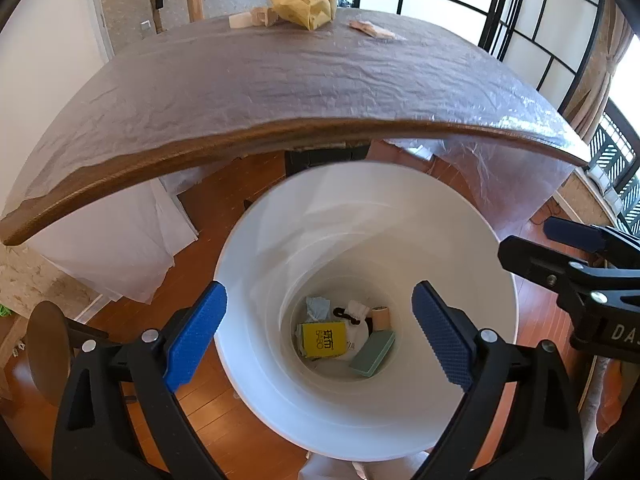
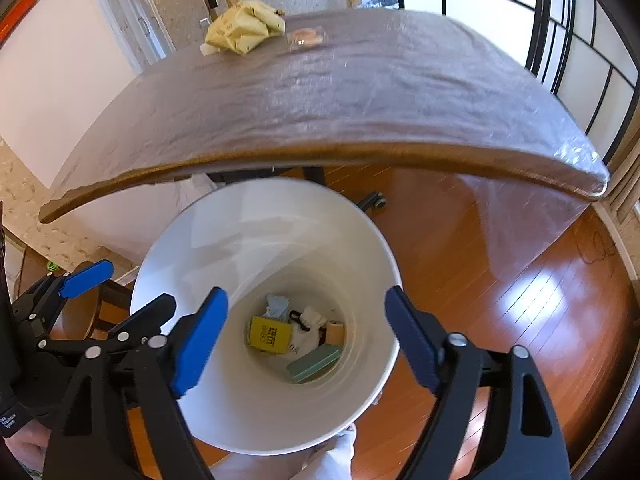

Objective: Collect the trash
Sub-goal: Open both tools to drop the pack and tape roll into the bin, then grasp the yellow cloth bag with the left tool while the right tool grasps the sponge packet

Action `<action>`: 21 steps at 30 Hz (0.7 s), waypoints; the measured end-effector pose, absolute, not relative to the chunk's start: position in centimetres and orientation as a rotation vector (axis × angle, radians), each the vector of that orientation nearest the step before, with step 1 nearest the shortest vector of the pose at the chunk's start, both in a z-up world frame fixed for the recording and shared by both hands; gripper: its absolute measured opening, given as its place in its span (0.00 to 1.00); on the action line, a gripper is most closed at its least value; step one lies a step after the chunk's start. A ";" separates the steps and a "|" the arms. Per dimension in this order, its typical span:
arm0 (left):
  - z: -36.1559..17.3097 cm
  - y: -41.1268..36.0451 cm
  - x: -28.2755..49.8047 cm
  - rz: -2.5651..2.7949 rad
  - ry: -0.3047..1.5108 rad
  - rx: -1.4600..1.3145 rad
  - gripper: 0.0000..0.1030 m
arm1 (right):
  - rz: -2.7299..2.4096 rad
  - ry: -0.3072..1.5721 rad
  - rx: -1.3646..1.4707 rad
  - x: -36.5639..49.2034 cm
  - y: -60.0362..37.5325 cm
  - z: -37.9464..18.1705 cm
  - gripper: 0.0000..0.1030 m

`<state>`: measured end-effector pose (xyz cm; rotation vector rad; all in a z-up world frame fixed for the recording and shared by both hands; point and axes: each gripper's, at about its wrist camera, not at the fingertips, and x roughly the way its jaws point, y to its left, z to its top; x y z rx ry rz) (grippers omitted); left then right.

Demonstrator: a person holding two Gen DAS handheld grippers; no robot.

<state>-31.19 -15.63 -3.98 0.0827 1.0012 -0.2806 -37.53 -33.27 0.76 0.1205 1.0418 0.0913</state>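
A white bin (image 1: pixel 248 232) stands on the floor in front of the table (image 1: pixel 280 88). At its bottom lie a yellow box (image 1: pixel 323 339), a green block (image 1: pixel 373 354), a brown roll (image 1: pixel 381 317) and crumpled white and blue-grey scraps. My left gripper (image 1: pixel 320 292) hangs open over the bin mouth, nothing between its blue pads. My right gripper (image 2: pixel 306 293) is open over the same bin (image 2: pixel 192 240), also empty. On the table's far side sit a crumpled yellow paper bag (image 1: pixel 306 2) and a clear wrapper (image 1: pixel 372 30). The right wrist view shows both, bag (image 2: pixel 244 26) and wrapper (image 2: pixel 306 38).
Clear plastic sheeting covers the table and hangs down at both ends. A small cardboard piece (image 1: pixel 264 16) and a white card (image 1: pixel 240 21) lie beside the bag. A round wooden stool (image 1: pixel 48 344) stands to the left; a chair caster (image 2: pixel 376 202) sits under the table. Wood floor all around.
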 end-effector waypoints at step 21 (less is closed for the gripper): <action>8.4 -14.1 -28.8 -0.173 0.737 -0.030 0.99 | 0.071 0.770 0.009 -35.9 -33.9 10.2 0.96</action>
